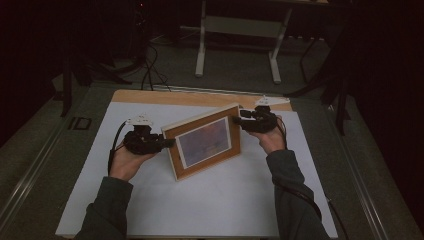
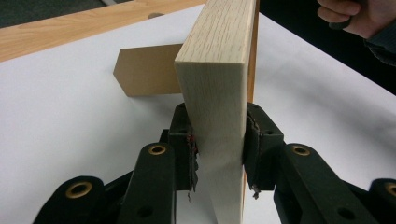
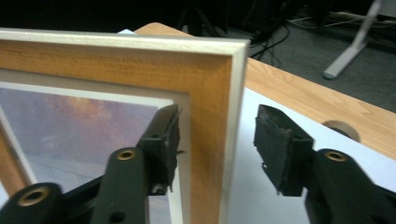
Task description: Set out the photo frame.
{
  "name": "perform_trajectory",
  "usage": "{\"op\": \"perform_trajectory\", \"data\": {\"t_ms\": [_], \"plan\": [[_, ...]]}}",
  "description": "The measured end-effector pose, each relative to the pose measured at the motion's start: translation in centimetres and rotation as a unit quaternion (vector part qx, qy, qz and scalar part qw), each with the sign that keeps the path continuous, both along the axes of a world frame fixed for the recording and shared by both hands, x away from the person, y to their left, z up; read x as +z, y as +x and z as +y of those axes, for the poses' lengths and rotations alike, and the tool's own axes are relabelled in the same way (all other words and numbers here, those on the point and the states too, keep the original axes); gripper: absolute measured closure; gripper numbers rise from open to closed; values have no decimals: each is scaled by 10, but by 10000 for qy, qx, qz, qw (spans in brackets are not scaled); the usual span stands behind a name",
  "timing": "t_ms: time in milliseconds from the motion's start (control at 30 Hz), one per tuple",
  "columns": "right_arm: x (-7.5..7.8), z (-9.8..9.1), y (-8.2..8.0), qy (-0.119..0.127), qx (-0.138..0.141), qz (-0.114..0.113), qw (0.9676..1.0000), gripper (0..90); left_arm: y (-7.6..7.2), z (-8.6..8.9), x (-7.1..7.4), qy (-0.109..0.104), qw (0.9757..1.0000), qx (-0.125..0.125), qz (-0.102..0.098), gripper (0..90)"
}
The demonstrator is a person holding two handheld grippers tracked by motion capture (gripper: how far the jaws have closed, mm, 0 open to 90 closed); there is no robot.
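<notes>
Left gripper view: left gripper [image 2: 218, 154] clamps frame [image 2: 215, 93] edge | right gripper [image 3: 215, 149] straddles it, unclamped.

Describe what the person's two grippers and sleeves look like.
Both the left gripper and right gripper are black, with brass-coloured rivets on their linkages and worn black pads. Each carries a grey three-cornered plate and trails a black cable. The sleeves are dark grey-green.

No legible text or labels.
</notes>
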State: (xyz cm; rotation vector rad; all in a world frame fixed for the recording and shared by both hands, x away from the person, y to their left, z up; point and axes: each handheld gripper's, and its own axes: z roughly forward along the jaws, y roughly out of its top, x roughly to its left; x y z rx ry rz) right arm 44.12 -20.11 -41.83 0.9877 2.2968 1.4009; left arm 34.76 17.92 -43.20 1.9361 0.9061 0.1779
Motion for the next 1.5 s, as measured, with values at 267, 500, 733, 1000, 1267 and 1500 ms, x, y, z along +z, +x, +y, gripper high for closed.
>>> {"op": "perform_trajectory", "data": {"t_ms": [267, 500, 733, 1000, 1267, 1500], "plan": [[-2, 10, 14, 52, 280, 105, 9995, 338, 0, 0, 0, 14, 10000, 6, 6, 690], [-1, 19, 21, 150, 627, 198, 9977, 263, 1, -1, 0, 16, 10000, -3, 16, 690], [-2, 27, 27, 220, 847, 372, 9955, 191, 2, -1, 1, 39, 10000, 1, 12, 688], [-7, 25, 30, 111, 885, 537, 9946, 238, 5, -1, 1, 41, 10000, 59, 16, 690], [-8, 22, 27, 127, 814, 506, 9953, 276, 9, 0, 0, -130, 9997, 219, 51, 689], [-9, 11, 21, 269, 791, 475, 9954, 360, 13, -2, -1, -191, 9989, 416, 77, 683]]}}
